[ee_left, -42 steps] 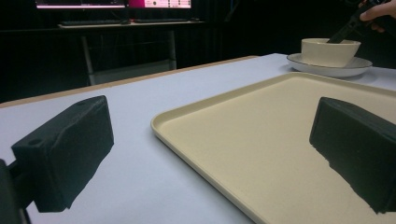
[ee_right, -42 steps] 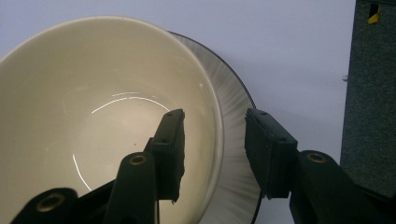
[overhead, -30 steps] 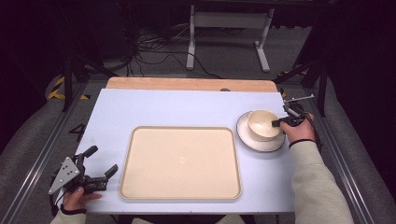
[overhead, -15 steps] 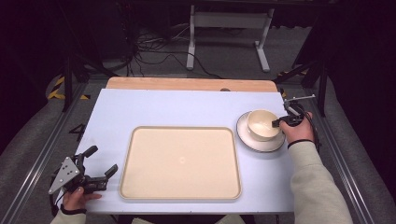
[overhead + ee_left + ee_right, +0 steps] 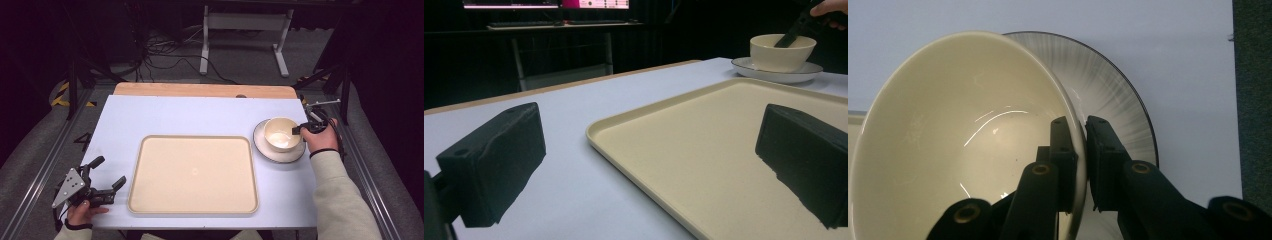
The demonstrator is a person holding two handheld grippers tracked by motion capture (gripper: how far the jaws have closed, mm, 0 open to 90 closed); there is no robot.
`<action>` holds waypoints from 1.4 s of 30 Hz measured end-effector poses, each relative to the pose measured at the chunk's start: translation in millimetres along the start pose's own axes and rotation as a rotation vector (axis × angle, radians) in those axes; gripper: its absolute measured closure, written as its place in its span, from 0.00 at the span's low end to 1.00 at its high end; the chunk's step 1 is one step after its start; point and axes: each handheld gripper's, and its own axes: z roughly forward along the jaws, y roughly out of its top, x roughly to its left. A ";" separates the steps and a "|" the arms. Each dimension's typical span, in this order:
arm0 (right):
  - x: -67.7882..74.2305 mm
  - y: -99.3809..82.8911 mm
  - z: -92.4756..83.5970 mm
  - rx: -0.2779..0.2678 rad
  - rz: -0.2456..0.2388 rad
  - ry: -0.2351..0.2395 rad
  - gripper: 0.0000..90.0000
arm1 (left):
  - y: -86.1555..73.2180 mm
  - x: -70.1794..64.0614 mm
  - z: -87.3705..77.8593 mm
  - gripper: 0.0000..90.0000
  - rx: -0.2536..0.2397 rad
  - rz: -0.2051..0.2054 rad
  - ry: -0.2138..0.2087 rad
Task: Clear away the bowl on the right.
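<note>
The right hand-held gripper (image 5: 300,129) is clamped on the near wall of the cream bowl (image 5: 280,134), one jaw inside and one outside. The bowl sits on a grey saucer (image 5: 292,155) at the right of the pale blue surface (image 5: 190,117), just beside the empty beige tray (image 5: 192,172). The left hand-held gripper (image 5: 107,172) rests near the tray's left edge, jaws apart.

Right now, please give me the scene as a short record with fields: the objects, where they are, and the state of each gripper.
surface: table with light blue top
tray: cream tray, empty, near the table's middle
plate: plate right of the tray
bowl: cream bowl standing on the plate, empty
right gripper: right gripper, jaws closed on the bowl's rim, one inside, one outside
left gripper: left gripper, jaws open, holding nothing, at the tray's left edge
</note>
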 end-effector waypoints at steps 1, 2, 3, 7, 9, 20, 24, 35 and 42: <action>0.6 0.1 -1.5 -0.003 0.003 0.006 0.92 | 0.0 0.0 -0.1 0.00 0.000 -0.001 0.001; 1.4 0.3 -2.9 -0.006 0.003 0.009 0.92 | 0.0 0.0 0.0 0.00 0.000 -0.001 0.001; 2.3 0.6 -4.6 -0.003 0.003 0.011 0.92 | 0.0 0.0 0.0 0.00 0.000 0.000 0.001; 7.3 1.6 -10.0 0.008 0.015 0.019 0.91 | 0.0 0.0 0.0 0.00 0.000 0.000 0.001; 11.8 2.1 -13.8 0.019 0.040 0.021 0.91 | 0.0 0.0 0.0 0.00 0.000 0.000 0.001; 28.3 3.8 -32.3 0.007 0.017 0.014 0.91 | 0.0 -0.1 0.0 0.00 0.001 0.000 0.002; 33.2 4.1 -38.9 -0.003 0.007 0.013 0.90 | 0.0 -0.1 0.1 0.00 0.001 0.000 0.002; 51.2 2.1 -52.2 0.003 -0.023 0.043 0.90 | 0.0 -0.2 0.2 0.00 0.001 0.000 0.002; 70.0 0.8 -56.7 0.014 -0.055 0.078 0.90 | 0.0 -0.1 0.2 0.00 0.001 0.002 0.002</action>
